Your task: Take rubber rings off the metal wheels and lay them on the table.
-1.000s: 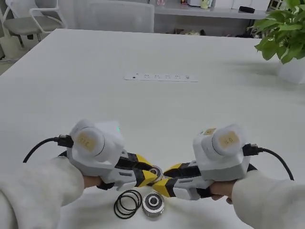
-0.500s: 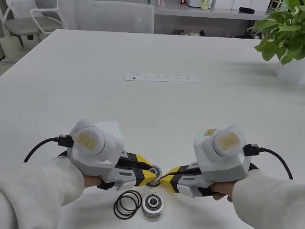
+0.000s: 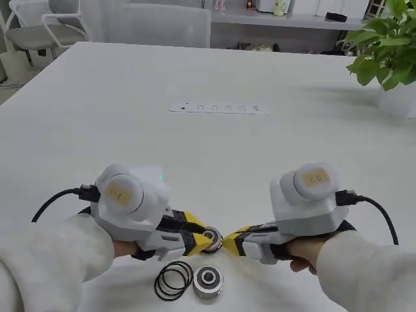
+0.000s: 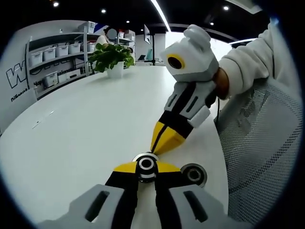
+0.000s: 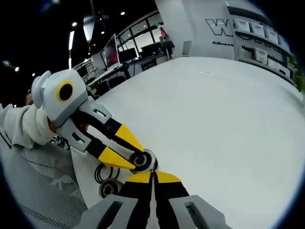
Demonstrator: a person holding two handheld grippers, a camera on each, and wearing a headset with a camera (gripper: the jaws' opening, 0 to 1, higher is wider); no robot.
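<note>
My left gripper (image 3: 207,239) is shut on a small metal wheel (image 3: 212,234) held just above the table; its own view has the wheel (image 4: 146,163) clamped between the yellow jaws. My right gripper (image 3: 226,244) is shut, its tips touching the wheel's rim (image 5: 142,160) from the right. I cannot tell whether they pinch a rubber ring. A few black rubber rings (image 3: 172,279) lie on the table below the grippers. Beside them stands a second metal wheel (image 3: 208,281), also in the left gripper view (image 4: 194,174).
A white power strip (image 3: 220,106) lies mid-table. A potted plant (image 3: 387,45) stands at the far right. Chairs and a shelf line the back. The white table (image 3: 214,156) stretches open ahead of the grippers.
My right gripper has drawn back a little to the right and rolled, its body sitting higher. Its tips stay at the wheel. The left gripper, rings and second wheel have not moved.
</note>
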